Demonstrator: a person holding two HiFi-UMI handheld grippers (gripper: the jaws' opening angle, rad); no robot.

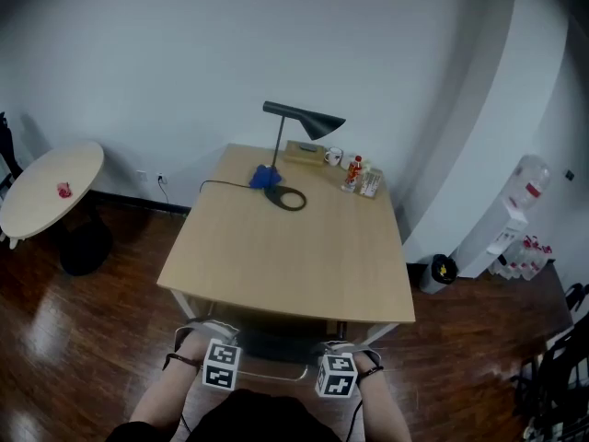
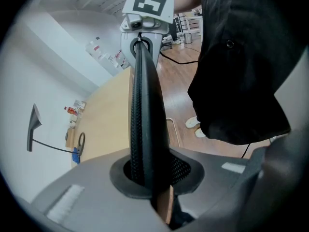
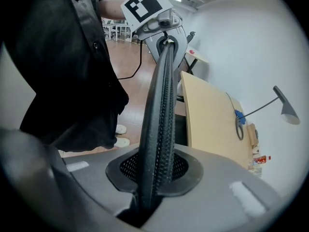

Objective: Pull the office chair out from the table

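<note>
Left gripper [image 2: 148, 177]: my jaws stand narrow, clamped on the office chair [image 2: 145, 100], its black mesh back rim squeezed between them.
Right gripper [image 3: 155, 170]: narrow too, pinching that same rim.
Chair position: 6 o'clock, tucked under the near edge of the table [image 1: 294, 256].
In the way: the table edge, just past my grip.
Farther out: desk lamp [image 1: 302, 122] at 12 o'clock, round side table [image 1: 55, 187] at 10, water dispenser [image 1: 515, 215] at 2.

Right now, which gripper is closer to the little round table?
Left. The left gripper clamps the chair back at the end toward the round table; the right gripper clamps the other end, farther from it.
</note>
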